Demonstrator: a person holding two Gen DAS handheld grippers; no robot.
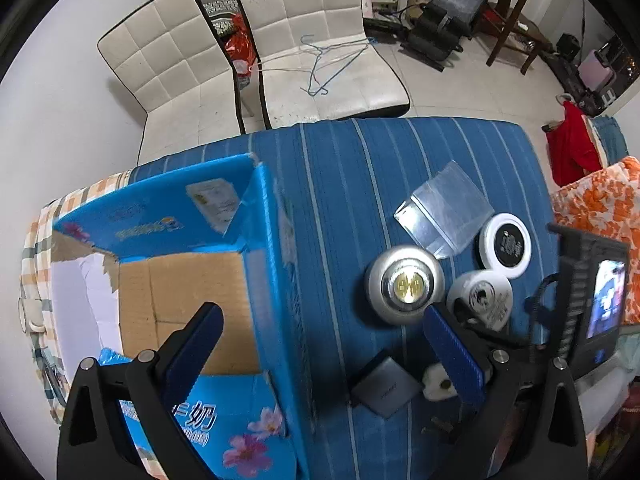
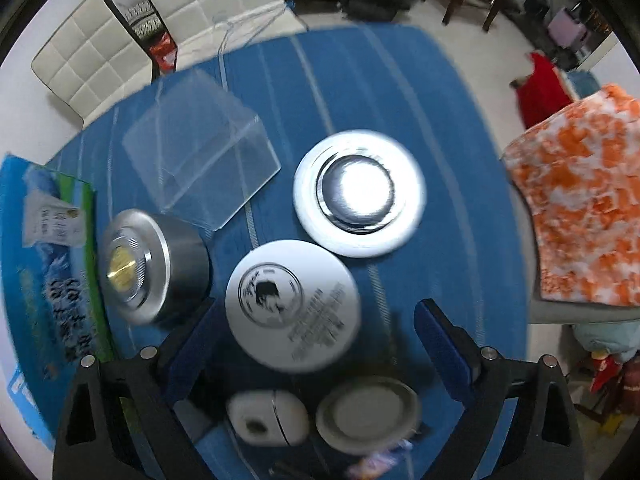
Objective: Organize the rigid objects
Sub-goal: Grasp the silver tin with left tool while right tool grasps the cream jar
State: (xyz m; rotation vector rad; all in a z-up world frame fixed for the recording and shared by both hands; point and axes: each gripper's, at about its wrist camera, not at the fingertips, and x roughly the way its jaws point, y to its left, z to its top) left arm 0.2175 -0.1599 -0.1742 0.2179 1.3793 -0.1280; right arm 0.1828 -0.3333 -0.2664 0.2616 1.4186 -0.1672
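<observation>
An open blue cardboard box [image 1: 264, 256] stands at the left of the blue striped cloth [image 1: 344, 168]. My left gripper [image 1: 320, 344] hangs open over the box's right wall, empty. To its right lie a silver metal tin [image 1: 405, 283], a white round jar [image 1: 486, 300], a white disc with black centre [image 1: 507, 245] and a clear plastic box [image 1: 444, 210]. My right gripper [image 2: 316, 336] is open above the white round jar [image 2: 292, 304], fingers either side and not touching. The silver tin [image 2: 152, 264], white disc [image 2: 358, 192] and clear box [image 2: 200, 152] lie around it.
A small white case [image 2: 268, 416] and a grey lid [image 2: 368, 412] lie near my right gripper. A grey flat square [image 1: 386, 388] sits by the box. Two white chairs [image 1: 312, 40] stand behind the table. An orange patterned cloth [image 2: 580, 200] lies at the right.
</observation>
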